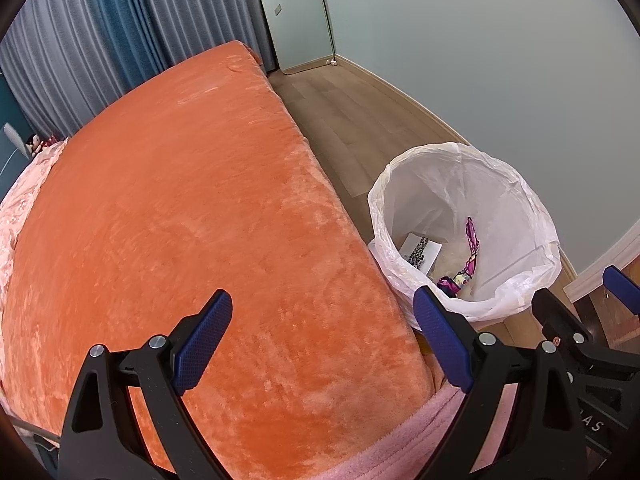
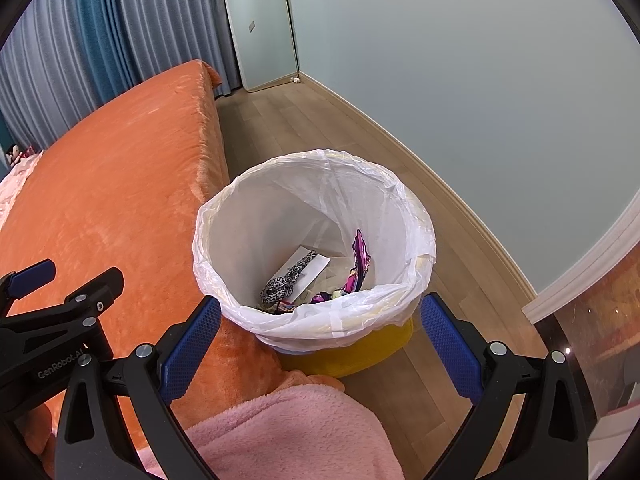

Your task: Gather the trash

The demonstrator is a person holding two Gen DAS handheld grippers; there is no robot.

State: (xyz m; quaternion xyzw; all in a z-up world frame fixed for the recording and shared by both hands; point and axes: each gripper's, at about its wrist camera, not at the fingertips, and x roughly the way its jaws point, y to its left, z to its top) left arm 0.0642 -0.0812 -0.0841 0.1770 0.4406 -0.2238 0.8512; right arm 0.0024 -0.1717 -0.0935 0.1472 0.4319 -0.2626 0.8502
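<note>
A trash bin lined with a white plastic bag point(image 2: 224, 216) point(image 1: 380, 200) stands on the floor beside the bed. Inside lie a purple wrapper point(image 2: 360, 264) point(image 1: 470, 248), a leopard-print piece point(image 2: 288, 280) and a white card point(image 2: 316, 266). My right gripper point(image 2: 320, 312) is open and empty, just above the bin's near rim. My left gripper point(image 1: 324, 320) is open and empty, over the corner of the orange bed cover point(image 1: 180, 200), left of the bin. The right gripper also shows at the right edge of the left wrist view point(image 1: 580, 300).
A pink fleece blanket point(image 2: 280, 436) lies at the bed's near corner. The bin's yellow base point(image 2: 360, 354) rests on the wooden floor point(image 2: 288, 128). A pale wall with skirting runs to the right. Curtains point(image 1: 100, 40) hang behind the bed.
</note>
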